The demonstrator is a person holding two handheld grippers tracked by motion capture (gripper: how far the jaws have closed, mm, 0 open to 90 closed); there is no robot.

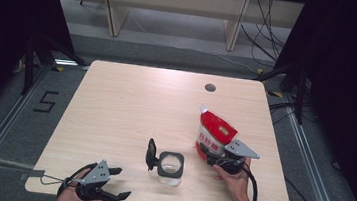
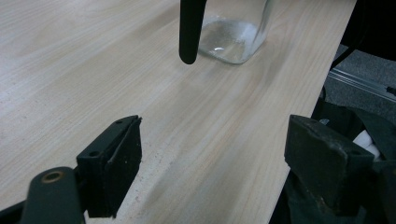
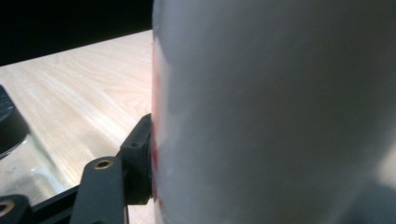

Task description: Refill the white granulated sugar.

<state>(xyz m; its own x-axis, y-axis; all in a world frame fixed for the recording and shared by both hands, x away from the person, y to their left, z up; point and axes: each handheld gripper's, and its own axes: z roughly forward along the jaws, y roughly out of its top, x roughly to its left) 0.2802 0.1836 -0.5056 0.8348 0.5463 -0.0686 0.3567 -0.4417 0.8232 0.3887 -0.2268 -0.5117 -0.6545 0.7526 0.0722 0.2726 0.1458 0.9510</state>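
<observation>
**Right gripper clamping the red pouch beside an open glass jar**

The right gripper (image 1: 216,157) is standing at the lower part of a red and white refill pouch (image 1: 213,133), and its jaws are set fairly wide around the pouch's base. In the right gripper view the one jaw that shows is pressing flat against the pouch's (image 3: 275,112) side, so the pouch is sitting gripped between the jaws. The pouch is standing on the right half of the wooden table (image 1: 130,105), leaning away from the person, with its white corner spout pointing up and to the left. A hand (image 1: 232,180) is holding the gripper from the near side.

Just to the left of the pouch, near the front edge, a square clear glass jar (image 1: 170,166) is standing upright with its black hinged lid (image 1: 151,153) flipped up on its left side.

The left gripper (image 1: 118,183) is resting at the near left corner of the table, well apart from the jar. Its jaws are standing wide open and holding nothing; in the left gripper view bare tabletop (image 2: 84,93) is lying between them, with the jar's (image 2: 233,37) base and the hanging lid (image 2: 190,30) farther ahead.
</observation>
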